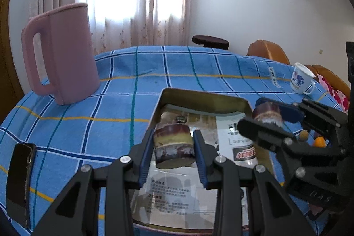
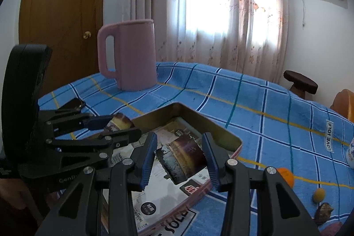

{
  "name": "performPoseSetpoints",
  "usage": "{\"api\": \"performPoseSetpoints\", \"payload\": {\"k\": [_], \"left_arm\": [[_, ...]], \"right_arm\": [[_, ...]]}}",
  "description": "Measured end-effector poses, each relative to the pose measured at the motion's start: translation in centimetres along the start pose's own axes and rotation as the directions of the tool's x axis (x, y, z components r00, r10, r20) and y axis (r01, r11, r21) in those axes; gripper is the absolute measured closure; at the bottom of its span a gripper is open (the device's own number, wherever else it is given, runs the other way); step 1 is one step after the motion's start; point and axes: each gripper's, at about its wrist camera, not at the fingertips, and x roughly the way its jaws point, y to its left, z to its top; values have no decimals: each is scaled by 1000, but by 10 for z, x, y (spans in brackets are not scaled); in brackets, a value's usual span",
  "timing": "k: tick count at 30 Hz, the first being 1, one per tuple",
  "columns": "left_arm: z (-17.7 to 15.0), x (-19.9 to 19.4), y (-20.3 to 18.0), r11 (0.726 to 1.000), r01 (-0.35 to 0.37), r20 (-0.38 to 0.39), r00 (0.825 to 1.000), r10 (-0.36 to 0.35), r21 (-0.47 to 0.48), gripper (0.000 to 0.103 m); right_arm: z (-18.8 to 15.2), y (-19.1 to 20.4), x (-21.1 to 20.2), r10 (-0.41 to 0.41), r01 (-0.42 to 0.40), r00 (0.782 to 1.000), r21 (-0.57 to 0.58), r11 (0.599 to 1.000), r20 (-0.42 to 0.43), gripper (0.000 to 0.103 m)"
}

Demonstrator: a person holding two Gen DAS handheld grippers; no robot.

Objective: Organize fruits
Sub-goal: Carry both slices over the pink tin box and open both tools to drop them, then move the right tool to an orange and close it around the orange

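My left gripper (image 1: 173, 147) is shut on a purple and yellow sugarcane piece (image 1: 173, 146) and holds it over the metal tin (image 1: 199, 100). My right gripper (image 2: 180, 160) is shut on a second sugarcane piece (image 2: 182, 157), also above the tin (image 2: 223, 135). Each gripper shows in the other's view: the right one (image 1: 267, 117) at the tin's right corner, the left one (image 2: 120, 125) at its left edge. Small orange fruits (image 2: 286, 175) lie on the cloth to the right and also show in the left wrist view (image 1: 319, 142).
A pink jug (image 1: 64, 52) stands at the back left of the blue checked tablecloth (image 1: 177, 63). A white mug (image 1: 302, 79) stands at the far right. A dark phone (image 1: 21, 180) lies at the left edge. A dark fruit (image 2: 324, 212) lies near the orange ones.
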Motion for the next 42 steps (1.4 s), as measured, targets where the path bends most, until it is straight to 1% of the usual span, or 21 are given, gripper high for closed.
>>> {"api": "performPoseSetpoints", "payload": {"k": [10,15,16,17,18,19,20,21,23,24,25,26,29,30,33,36,39,40,42], "left_arm": [[-3,9,2,1000,-12,-37,999,13,10,66],[-2,10,4,1000,-18,-37,999,18,5,66],[-2,10,3,1000,-24,-36,999,24,8,66],[-2,9,2,1000,-29,-31,999,29,10,66],[-1,7,2,1000,-29,-25,999,29,6,65],[-1,5,2,1000,-29,-20,999,29,1,61],[-1,0,2,1000,-22,-5,1000,22,-7,54],[-1,-6,0,1000,-12,16,1000,12,-13,50],[-1,-18,-6,1000,5,53,999,-4,-18,33],[-2,-24,-10,1000,22,72,997,-20,-19,30],[-3,-31,-18,999,47,95,994,-45,-16,27],[-3,-35,-25,998,64,105,992,-62,-12,24],[-8,-46,-50,993,121,124,985,-122,16,19],[-10,-47,-62,988,148,121,981,-151,34,18],[-18,-47,-92,978,194,107,974,-202,82,16],[-25,-36,-119,966,233,58,969,-240,116,15],[-30,-27,-136,960,242,25,968,-248,143,15],[-31,-24,-141,958,244,12,969,-249,153,15],[-31,-21,-144,956,249,-10,968,-251,154,15]], "right_arm": [[-7,8,20,13,-14,996,-19,1000,-85,59],[-6,5,24,16,-17,994,-4,1000,-104,58],[-6,4,24,7,-7,995,3,1000,-102,56],[-6,2,23,-7,8,995,15,1000,-95,49],[-7,-1,20,-12,15,996,27,1000,-87,45],[-7,-5,15,-6,9,997,39,999,-79,41],[-8,-7,10,-4,7,998,46,999,-70,41],[-8,-9,5,-11,14,998,47,999,-65,41],[-12,-17,-20,-45,47,998,52,998,-38,41],[-14,-20,-28,-49,50,998,55,997,-29,41],[-19,-27,-47,-72,72,997,61,996,-11,41],[-22,-29,-55,-88,88,996,59,994,-5,41],[-42,-42,-92,-173,172,985,57,983,6,41],[-55,-48,-105,-206,205,979,61,977,-5,41],[-78,-61,-121,-254,257,966,87,963,-42,41],[-95,-72,-125,-263,271,961,99,958,-88,41],[-99,-77,-121,-255,267,960,94,959,-116,41],[-100,-78,-118,-249,262,960,93,961,-126,42],[-101,-80,-112,-248,261,958,82,962,-146,47]]}}
